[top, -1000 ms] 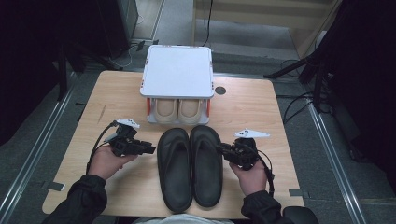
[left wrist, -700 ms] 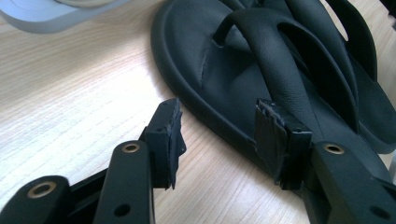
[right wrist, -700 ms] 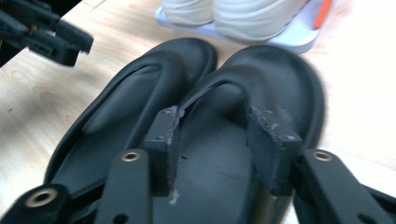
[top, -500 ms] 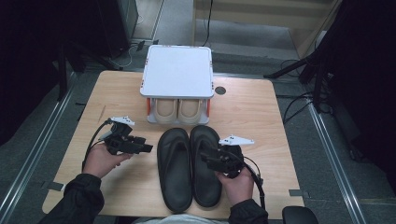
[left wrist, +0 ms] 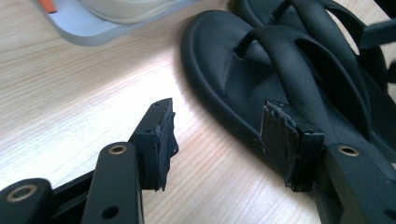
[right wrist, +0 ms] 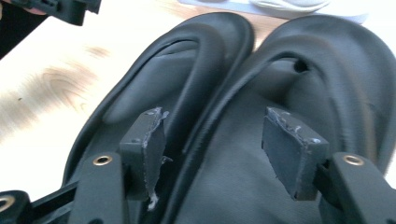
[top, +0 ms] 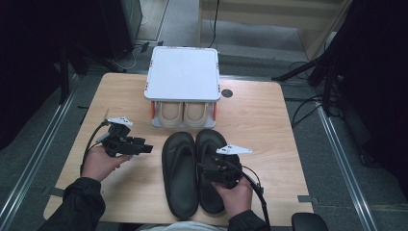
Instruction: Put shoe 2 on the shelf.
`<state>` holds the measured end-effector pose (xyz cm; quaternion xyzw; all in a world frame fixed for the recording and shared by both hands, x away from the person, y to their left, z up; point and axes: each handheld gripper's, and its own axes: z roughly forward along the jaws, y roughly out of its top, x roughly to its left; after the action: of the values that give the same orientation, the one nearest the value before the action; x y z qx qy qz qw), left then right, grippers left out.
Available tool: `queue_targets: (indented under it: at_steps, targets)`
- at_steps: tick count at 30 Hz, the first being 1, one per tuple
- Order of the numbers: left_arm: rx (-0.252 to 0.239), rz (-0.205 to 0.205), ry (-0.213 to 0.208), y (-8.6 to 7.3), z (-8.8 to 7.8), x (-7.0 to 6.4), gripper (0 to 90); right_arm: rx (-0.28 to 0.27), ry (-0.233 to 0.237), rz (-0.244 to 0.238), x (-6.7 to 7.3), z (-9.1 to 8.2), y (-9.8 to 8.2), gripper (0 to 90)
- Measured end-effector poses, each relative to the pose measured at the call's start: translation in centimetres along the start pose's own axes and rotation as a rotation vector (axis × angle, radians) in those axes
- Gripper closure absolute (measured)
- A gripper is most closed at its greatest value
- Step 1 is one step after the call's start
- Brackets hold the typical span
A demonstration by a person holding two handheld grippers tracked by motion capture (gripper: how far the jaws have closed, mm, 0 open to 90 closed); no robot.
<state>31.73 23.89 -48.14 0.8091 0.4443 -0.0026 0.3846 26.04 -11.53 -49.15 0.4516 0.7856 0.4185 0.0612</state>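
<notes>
Two black flip-flop sandals lie side by side on the wooden table, the left sandal touching the right sandal. My left gripper sits just left of the left sandal; its jaws have opened wide, one pad over the sandal's rim, pressing nothing. My right gripper hovers over the seam between the sandals, pointing toward the rack. Its jaws have just been opening, and nothing is gripped between them.
A white shoe rack stands at the back middle, with a pair of beige shoes on its lower shelf close to the sandals' toes. A round hole is in the tabletop to its right. Bare wood lies at both sides.
The right gripper has moved left from the right sandal's outer edge to above the sandals and opened. The left gripper opened and drew slightly away from the left sandal.
</notes>
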Motion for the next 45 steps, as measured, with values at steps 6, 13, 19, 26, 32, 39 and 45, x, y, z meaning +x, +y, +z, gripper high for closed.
queue_targets:
  at_steps: [6,13,19,26,32,39,45]
  targets:
    - [-0.017,-0.011,0.005,-0.1,-0.4,0.4,44.8,0.0,0.008,0.01,0.6,0.9,0.1,37.0]
    - [-0.017,-0.017,0.01,-0.1,-0.4,0.8,44.8,-0.015,-0.014,0.026,1.2,1.3,0.0,35.7]
    - [-0.014,-0.019,0.009,-0.1,-0.3,0.7,44.8,-0.003,-0.009,0.017,1.7,2.1,0.0,34.3]
    - [-0.021,-0.023,0.009,-0.1,-0.4,0.9,44.8,0.013,-0.06,0.047,2.0,3.6,0.1,36.4]
    - [-0.046,-0.041,0.009,-0.2,-0.7,1.3,44.8,-0.008,-0.098,0.095,2.3,4.4,0.1,46.3]
    - [-0.052,-0.053,0.022,-0.2,-0.8,1.4,44.0,0.009,-0.107,0.104,2.3,5.1,0.1,55.6]
    - [-0.056,-0.062,0.022,-0.2,-1.0,1.7,44.0,0.023,-0.117,0.12,2.1,5.0,0.2,68.0]
